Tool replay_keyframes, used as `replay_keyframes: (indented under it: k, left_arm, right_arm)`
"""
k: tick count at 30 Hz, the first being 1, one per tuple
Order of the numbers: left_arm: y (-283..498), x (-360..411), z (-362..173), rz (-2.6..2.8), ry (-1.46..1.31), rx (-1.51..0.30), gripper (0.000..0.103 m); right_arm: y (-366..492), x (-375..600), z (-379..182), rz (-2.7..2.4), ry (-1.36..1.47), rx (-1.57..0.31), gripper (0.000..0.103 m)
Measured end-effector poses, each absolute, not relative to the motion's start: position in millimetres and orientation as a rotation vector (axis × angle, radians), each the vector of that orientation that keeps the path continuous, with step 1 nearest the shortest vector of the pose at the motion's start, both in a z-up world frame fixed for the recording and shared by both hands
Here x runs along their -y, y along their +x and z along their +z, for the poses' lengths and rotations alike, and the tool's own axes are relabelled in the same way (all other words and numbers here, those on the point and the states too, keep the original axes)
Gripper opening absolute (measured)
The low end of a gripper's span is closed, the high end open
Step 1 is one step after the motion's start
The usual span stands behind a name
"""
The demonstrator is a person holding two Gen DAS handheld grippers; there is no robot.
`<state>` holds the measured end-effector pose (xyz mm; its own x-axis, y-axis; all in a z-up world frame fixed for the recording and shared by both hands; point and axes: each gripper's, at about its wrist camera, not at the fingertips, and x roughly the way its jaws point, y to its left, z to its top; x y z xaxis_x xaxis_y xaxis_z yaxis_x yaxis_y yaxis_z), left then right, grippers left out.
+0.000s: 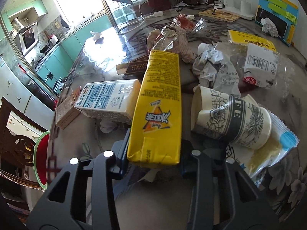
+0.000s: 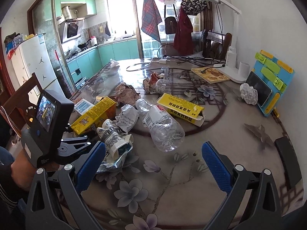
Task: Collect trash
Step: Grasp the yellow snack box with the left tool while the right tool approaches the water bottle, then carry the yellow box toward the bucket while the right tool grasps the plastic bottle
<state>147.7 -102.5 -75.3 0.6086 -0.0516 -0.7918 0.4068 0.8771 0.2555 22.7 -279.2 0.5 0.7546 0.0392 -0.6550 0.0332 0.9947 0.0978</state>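
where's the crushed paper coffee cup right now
The crushed paper cup lies on its side on a snack wrapper, right of the yellow drink carton that the left gripper grips.

The left gripper (image 1: pixel 153 153) is built of matte black plastic arms with triangular cut-outs, joined by round silver rivets, and its inner pads are edged in dark blue. The right gripper (image 2: pixel 153 164) is seen with the same black frame and silver rivets, its fingers (image 2: pixel 215 167) faced with ribbed bright blue pads. At the lower left of the right wrist view, a dark knitted striped sleeve (image 2: pixel 7 187) is worn.
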Motion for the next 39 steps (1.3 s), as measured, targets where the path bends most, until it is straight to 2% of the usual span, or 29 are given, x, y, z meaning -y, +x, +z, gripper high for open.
replay_keyframes:
  k: [10,19,26,32,35,37,39]
  left_arm:
    - [132.9,77.8,-31.5,-0.305,0.254,-0.853,0.036]
    - [112.8,46.2,7.1,-0.332,0.165,-0.787,0.036]
    - [101.7,31.8,11.0,-0.331,0.149,-0.731,0.036]
    - [102.6,21.5,6.1,-0.337,0.118,-0.738,0.036]
    - [104.6,16.8,7.2,-0.332,0.103,-0.737,0.036]
    - [103.8,14.0,7.7,-0.329,0.100,-0.733,0.036]
    - [103.8,13.3,7.8,-0.325,0.099,-0.731,0.036]
  right_arm:
    - [43.8,278.4,-4.4,0.009,0.065,-0.759,0.097]
    - [88.4,275.4,-9.8,0.025,-0.087,-0.817,0.097]
    - [132.2,270.0,-47.3,0.081,-0.193,-0.945,0.097]
    - [151.0,259.8,-64.9,0.092,-0.281,-0.984,0.096]
    - [162.2,262.5,-72.2,0.089,-0.272,-1.030,0.088]
    - [168.5,262.8,-79.2,0.093,-0.274,-1.074,0.073]
    - [170.8,262.9,-83.5,0.092,-0.272,-1.086,0.067]
